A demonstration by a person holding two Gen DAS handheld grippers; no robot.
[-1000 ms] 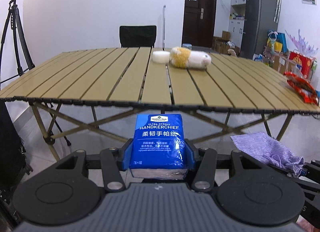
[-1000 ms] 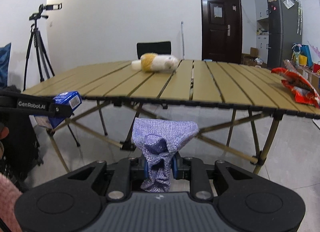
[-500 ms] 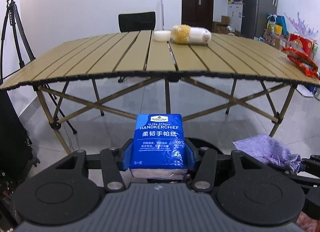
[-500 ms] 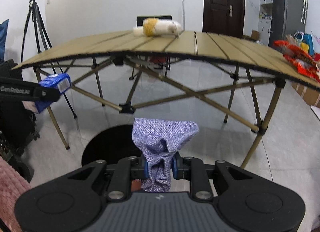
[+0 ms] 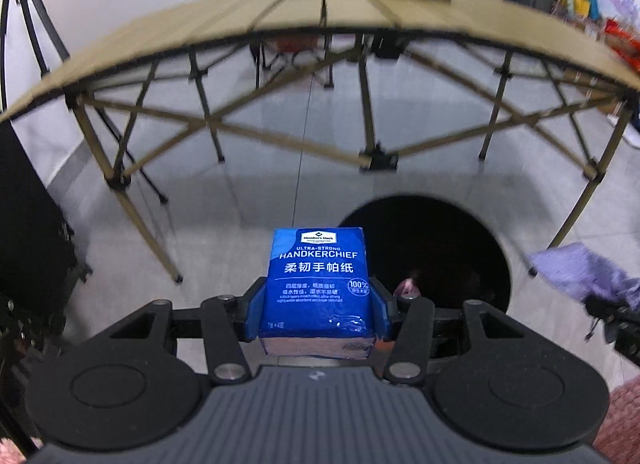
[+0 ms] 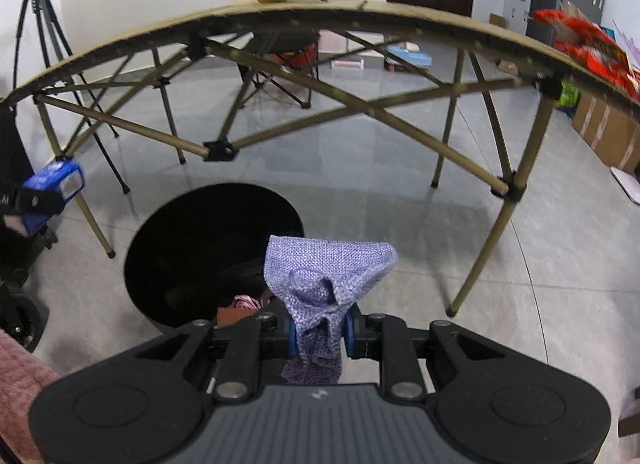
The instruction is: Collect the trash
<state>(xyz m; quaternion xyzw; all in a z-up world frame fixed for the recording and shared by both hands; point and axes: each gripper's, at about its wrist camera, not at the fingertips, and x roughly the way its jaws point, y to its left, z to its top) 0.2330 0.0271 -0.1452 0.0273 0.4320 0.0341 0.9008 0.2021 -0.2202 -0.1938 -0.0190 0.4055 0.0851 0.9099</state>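
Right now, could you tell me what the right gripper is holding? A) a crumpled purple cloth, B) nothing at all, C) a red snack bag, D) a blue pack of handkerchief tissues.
A: the right gripper is clamped on the crumpled purple cloth, beside the black bin; the blue tissue pack sits in the left gripper.

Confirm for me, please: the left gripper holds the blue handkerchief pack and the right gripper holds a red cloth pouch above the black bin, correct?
Not quite: the pouch in the right gripper is purple, not red, as the right wrist view shows. The rest stands: the left gripper holds the blue handkerchief pack, near the black bin.
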